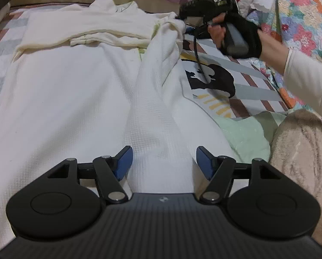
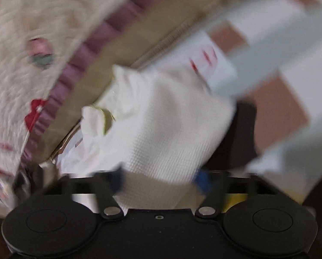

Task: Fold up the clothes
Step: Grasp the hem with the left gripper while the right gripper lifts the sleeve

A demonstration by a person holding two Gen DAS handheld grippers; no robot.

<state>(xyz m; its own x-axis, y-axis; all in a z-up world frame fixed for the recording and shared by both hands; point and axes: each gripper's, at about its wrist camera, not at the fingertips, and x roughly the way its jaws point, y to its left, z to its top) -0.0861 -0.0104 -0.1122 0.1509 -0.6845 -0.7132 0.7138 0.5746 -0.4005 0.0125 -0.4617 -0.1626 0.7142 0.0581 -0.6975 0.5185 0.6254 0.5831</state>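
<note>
The left claw (image 1: 162,161) stood wide open at the bottom of the frame, a raised fold of the white garment (image 1: 64,99) between its blue pads. In the upper right, the right claw (image 1: 179,18) pinched the garment's sleeve end, lifted above the patterned bed cover (image 1: 236,82). The garment lay spread across the bed, filling the left and centre.

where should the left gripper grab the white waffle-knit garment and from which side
Grip the raised ridge of the white waffle-knit garment running between the left gripper's open fingers, coming straight forward and down. That fold stands proud of the flat cloth, pulled up by the right gripper, which looks closed on the far end, though its own view is blurred.
</note>
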